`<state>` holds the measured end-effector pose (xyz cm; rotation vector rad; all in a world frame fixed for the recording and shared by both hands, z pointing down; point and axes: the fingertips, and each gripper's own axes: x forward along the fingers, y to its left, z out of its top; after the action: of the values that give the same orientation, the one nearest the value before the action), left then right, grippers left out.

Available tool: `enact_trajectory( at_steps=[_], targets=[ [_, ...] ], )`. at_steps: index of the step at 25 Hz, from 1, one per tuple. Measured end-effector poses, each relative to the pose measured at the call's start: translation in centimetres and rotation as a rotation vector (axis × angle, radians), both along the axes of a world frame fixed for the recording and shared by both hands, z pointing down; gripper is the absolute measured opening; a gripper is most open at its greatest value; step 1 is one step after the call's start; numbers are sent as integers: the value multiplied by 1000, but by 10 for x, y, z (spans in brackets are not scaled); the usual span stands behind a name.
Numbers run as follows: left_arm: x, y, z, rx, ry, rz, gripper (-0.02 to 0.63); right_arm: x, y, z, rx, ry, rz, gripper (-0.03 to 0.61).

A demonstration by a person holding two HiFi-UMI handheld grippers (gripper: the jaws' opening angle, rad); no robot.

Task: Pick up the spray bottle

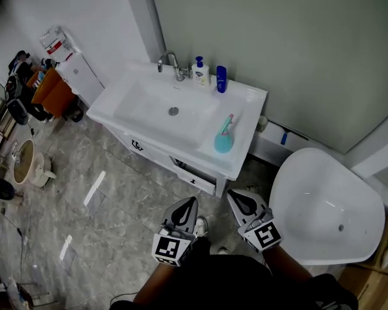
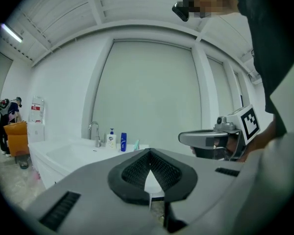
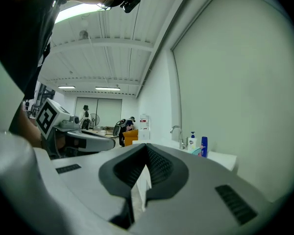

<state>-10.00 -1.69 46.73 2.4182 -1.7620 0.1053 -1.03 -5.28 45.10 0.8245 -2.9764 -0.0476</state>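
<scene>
Spray bottle (image 1: 224, 136) on vanity (image 1: 247, 105), well apart from closed fingers (image 1: 187, 209).

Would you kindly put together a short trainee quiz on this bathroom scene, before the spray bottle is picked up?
1. True or false: the teal spray bottle stands upright beside the faucet.
2. What stands between the faucet and the blue bottle? A. soap pump bottle B. cup C. sponge
3. Fill in: the left gripper and right gripper both have their jaws ____ and hold nothing.

Key: 1. False; it lies on its side on the counter. 2. A. 3. shut.
</scene>
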Motion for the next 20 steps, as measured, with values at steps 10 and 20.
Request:
enact_trajectory(
  at_steps=[10,20],
  targets=[
    [-27,-74,5,-8,14,131,-4,-26,-61,-6,-1,6,130,-3],
    [-34,-135,13,-22,14,251,-3,-41,-104,-15,-2,29,196,-2]
  ],
)
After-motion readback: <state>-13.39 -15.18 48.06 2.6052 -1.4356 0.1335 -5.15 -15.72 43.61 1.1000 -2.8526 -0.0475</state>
